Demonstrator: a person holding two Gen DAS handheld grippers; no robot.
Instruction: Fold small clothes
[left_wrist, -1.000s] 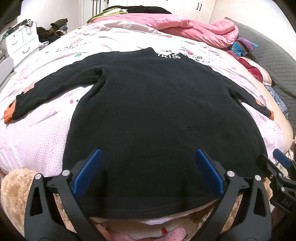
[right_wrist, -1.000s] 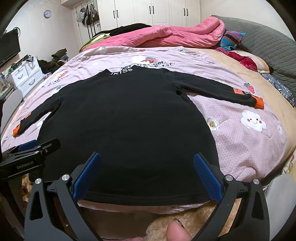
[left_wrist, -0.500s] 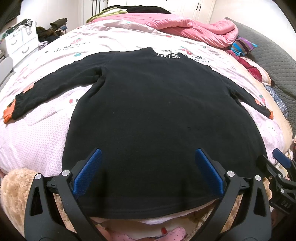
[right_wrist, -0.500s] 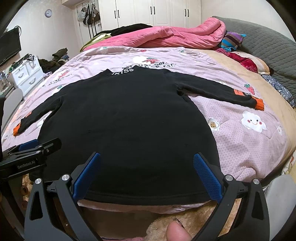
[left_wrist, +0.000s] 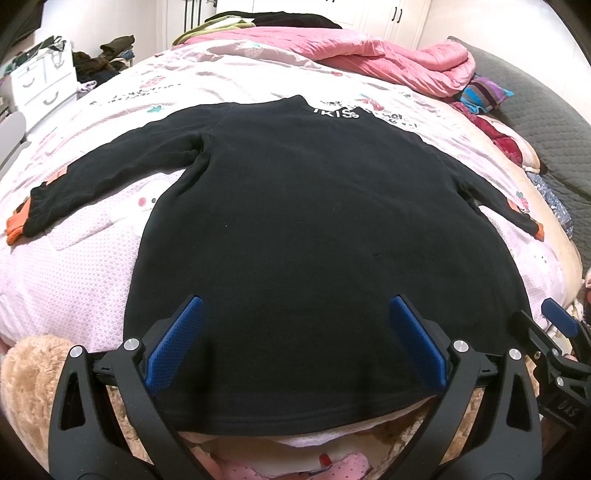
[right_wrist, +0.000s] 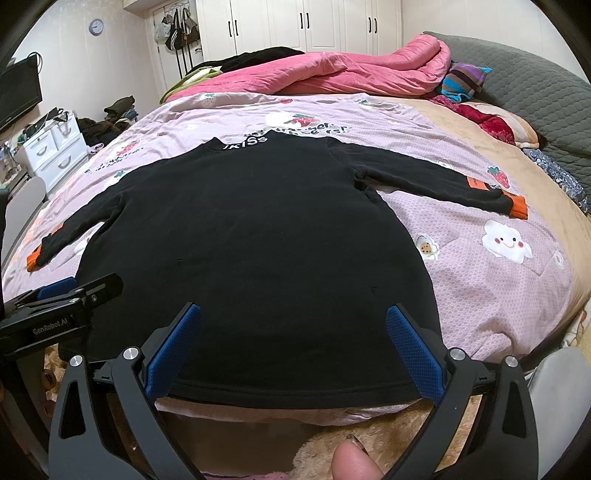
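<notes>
A small black long-sleeved top (left_wrist: 314, 229) lies flat on the bed, collar away from me, both sleeves spread out, with orange cuffs (left_wrist: 16, 221). It also shows in the right wrist view (right_wrist: 251, 240). My left gripper (left_wrist: 295, 332) is open and empty, hovering over the hem at its left side. My right gripper (right_wrist: 293, 339) is open and empty over the hem at its right side. Each gripper shows at the edge of the other's view: the right one (left_wrist: 554, 332) and the left one (right_wrist: 62, 302).
The bed has a pink patterned cover (right_wrist: 498, 266). A pink duvet (right_wrist: 351, 74) and pillows (right_wrist: 491, 122) lie at the far end. A white drawer unit (right_wrist: 51, 151) stands to the left. Furry beige fabric (left_wrist: 26, 380) lies at the near edge.
Both grippers have hardly moved; the views shift very slightly. The top lies the same.
</notes>
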